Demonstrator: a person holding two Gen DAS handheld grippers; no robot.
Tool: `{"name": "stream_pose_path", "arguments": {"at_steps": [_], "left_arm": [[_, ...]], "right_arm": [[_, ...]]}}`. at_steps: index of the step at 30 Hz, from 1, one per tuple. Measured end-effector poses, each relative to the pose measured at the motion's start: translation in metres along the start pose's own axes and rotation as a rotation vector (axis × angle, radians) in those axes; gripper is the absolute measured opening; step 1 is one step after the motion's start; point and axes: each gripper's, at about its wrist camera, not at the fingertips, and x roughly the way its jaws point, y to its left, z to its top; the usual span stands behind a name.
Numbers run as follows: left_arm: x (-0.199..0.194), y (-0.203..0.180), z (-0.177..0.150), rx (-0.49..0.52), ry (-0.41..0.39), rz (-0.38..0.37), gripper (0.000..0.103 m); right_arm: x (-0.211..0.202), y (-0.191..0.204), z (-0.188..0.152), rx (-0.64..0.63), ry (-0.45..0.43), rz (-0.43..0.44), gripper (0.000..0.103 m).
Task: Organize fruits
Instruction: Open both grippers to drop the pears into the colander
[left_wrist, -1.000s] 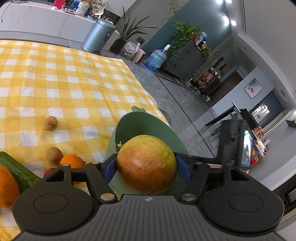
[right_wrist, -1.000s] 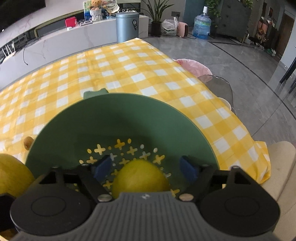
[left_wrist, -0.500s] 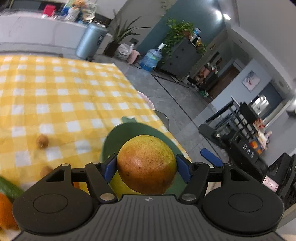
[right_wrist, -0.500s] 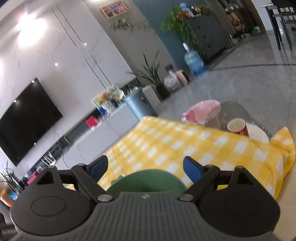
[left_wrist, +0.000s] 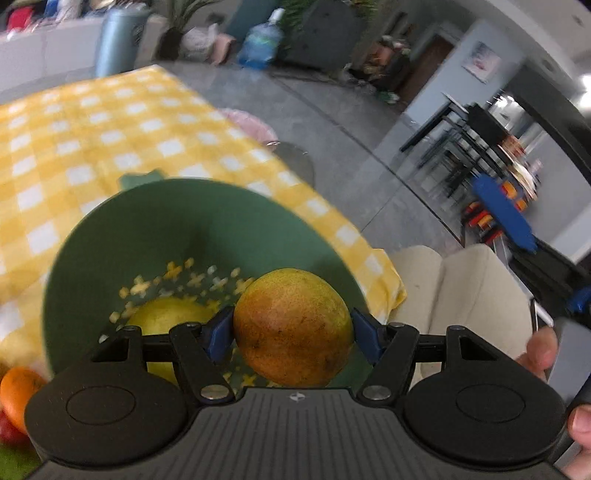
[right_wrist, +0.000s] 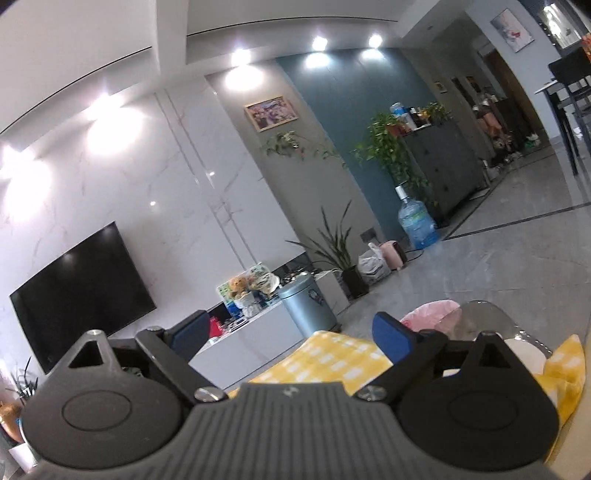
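Left tongs (left_wrist: 291, 328) clamp the reddish mango (left_wrist: 293, 326) above the green bowl (left_wrist: 147, 221), right tongs (right_wrist: 290, 334) spread empty, aimed away; released high, it may strike the yellow fruit (left_wrist: 166, 317) or bounce over the rim.

A home living room, seemingly: wall-mounted television (right_wrist: 83, 291), framed picture (right_wrist: 270, 113), houseplants (right_wrist: 384, 147), checked tablecloth (left_wrist: 110, 122).

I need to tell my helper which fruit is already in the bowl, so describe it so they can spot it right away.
On the yellow checked cloth sits a green bowl. Low on its patterned floor lies a yellow fruit. Unlike the orange-red mango clamped in the left tool over the bowl, it is plain yellow and loose.
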Motion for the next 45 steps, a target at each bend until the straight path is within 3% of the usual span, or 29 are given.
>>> {"name": "stream_pose_path", "arguments": {"at_steps": [6, 10, 14, 22, 34, 45], "left_arm": [[0.008, -0.014, 0.000, 0.116, 0.016, 0.079, 0.078], [0.009, -0.017, 0.000, 0.144, -0.017, 0.132, 0.083], [-0.012, -0.020, 0.001, 0.174, -0.080, 0.108, 0.088], [-0.042, -0.012, 0.007, 0.093, -0.127, 0.166, 0.088], [-0.108, 0.010, -0.015, -0.076, -0.147, 0.251, 0.087], [-0.168, 0.019, -0.045, -0.176, -0.181, 0.302, 0.087]], "right_arm": [[0.015, -0.002, -0.010, 0.034, 0.109, 0.016, 0.092], [0.017, -0.006, -0.009, 0.050, 0.101, 0.000, 0.092], [0.015, -0.008, -0.010, 0.073, 0.113, -0.010, 0.092], [0.015, -0.005, -0.005, 0.060, 0.148, -0.027, 0.092], [0.034, 0.024, -0.010, -0.046, 0.453, -0.122, 0.089], [0.025, 0.070, -0.025, -0.137, 0.619, -0.118, 0.089]]}}
